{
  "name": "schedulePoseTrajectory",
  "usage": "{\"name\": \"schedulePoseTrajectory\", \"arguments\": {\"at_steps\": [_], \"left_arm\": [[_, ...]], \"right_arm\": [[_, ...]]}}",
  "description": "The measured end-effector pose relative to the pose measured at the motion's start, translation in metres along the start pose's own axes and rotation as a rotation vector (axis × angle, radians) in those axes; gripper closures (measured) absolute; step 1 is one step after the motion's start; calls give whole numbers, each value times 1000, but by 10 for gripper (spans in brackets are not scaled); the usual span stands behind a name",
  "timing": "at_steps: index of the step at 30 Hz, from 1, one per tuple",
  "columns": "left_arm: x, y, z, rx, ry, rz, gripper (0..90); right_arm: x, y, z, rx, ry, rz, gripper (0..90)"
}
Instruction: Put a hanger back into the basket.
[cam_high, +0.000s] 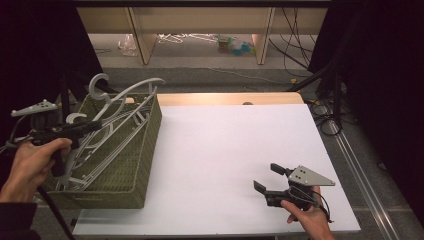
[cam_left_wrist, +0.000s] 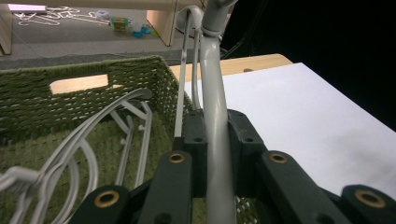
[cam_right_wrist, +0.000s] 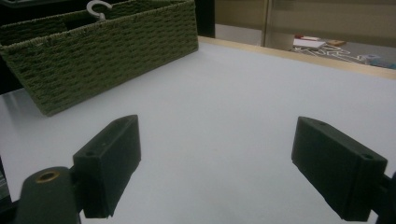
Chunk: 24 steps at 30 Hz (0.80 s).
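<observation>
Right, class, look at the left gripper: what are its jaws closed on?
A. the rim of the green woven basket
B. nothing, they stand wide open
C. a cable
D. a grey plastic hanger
D: in the left gripper view the left gripper has its jaws clamped on the bar of a grey hanger, above the green basket.

Left gripper (cam_high: 92, 125): I note a black body, a pale grey three-cornered plate on top and a dark cable trailing below.
Left jaws: black blocks on black link arms; brass-coloured rivets at the joints, small screw holes in the blocks.
Right gripper (cam_high: 267, 179): black, with a grey three-cornered plate showing small holes; thin black cable.
Right jaws: flat black rectangular pads.
Sleeve (cam_high: 15, 220): dark, at the left wrist.
</observation>
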<state>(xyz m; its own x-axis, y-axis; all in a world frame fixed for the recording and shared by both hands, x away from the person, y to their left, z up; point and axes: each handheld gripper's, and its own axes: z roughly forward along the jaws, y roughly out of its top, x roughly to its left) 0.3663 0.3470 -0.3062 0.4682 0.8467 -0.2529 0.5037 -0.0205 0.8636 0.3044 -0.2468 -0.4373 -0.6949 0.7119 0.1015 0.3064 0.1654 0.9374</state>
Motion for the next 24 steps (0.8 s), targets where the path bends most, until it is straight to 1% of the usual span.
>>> {"name": "schedulePoseTrajectory", "arguments": {"at_steps": [1,4,6,8,9,11,15,17,18,19,20,22,24], "left_arm": [[1,-1,-2,0,4,-2,792],[7,-4,-10,1,12,-2,792],[10,-6,-15,6,21,-5,792],[12,-8,-17,15,24,-3,792],[13,-9,-18,19,28,-2,792],[15,-11,-19,31,33,-1,792],[20,-15,-18,54,49,-8,792],[22,-17,-16,62,54,-12,792],[24,-17,-15,72,62,-17,792],[25,-18,-14,79,61,-16,791],[26,-19,-12,84,56,-20,792],[28,-19,-8,116,46,-6,791],[29,-17,-3,146,52,14,791]], "right_arm": [[0,0,0,-6,2,0,165],[0,0,0,0,0,0,165],[0,0,1,-4,8,9,166],[0,-1,1,-1,10,2,165],[0,0,0,10,-2,-5,166],[1,0,1,2,-1,-1,166],[1,-1,2,-12,7,4,165],[0,0,0,5,-1,-3,165],[0,0,1,2,1,-3,165],[1,-1,2,-11,8,4,165],[0,0,0,7,-3,-3,165],[0,0,2,-4,3,0,165],[1,-1,3,-14,14,5,165]]}}
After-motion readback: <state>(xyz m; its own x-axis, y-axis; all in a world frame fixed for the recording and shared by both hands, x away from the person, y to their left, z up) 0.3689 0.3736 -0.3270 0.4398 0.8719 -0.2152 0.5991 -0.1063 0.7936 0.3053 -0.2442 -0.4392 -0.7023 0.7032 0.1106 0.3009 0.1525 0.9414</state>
